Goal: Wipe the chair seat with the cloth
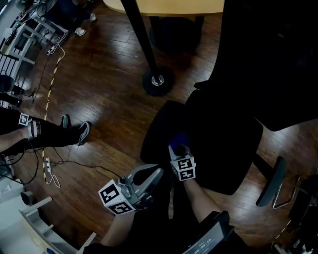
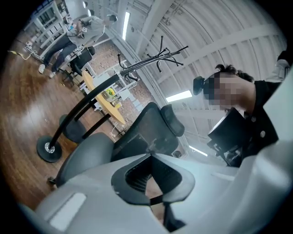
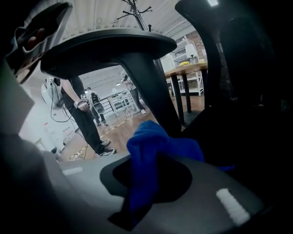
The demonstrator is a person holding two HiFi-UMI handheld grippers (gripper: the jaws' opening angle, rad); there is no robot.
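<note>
- Blue cloth (image 3: 149,139) is pinched between the jaws of the right gripper (image 3: 149,160). They are closed onto a bunched fold of it, and the rest spills out past the tips.
- From the head view, that cloth sits low on the left edge of the black chair seat (image 1: 223,144), where the right gripper presses it down.
- Just beside the cloth, the chair's dark armrest (image 3: 110,45) arches above and to the left on its thick stem, as the right gripper view shows.
- The left gripper (image 2: 151,157) has its grey jaws drawn together with the tips meeting. Nothing is between the ribbed pads.
- The left gripper hangs off the seat, near the person's body and to the left of the right gripper, and it touches neither the cloth nor the chair.
- Its view tilts upward past the mesh chair back (image 2: 151,128) toward the ceiling.
- A black coat stand (image 1: 158,79) rises from a round base on the wooden floor (image 1: 99,89), beyond the chair's front left corner.
- Behind the stand, the pale edge of a table (image 1: 169,6) crosses the top of the head view.
- Well apart to the left, a bystander's legs (image 1: 54,133) in dark trousers and sneakers stand on the floor, with loose cables (image 1: 49,94) trailing nearby.
</note>
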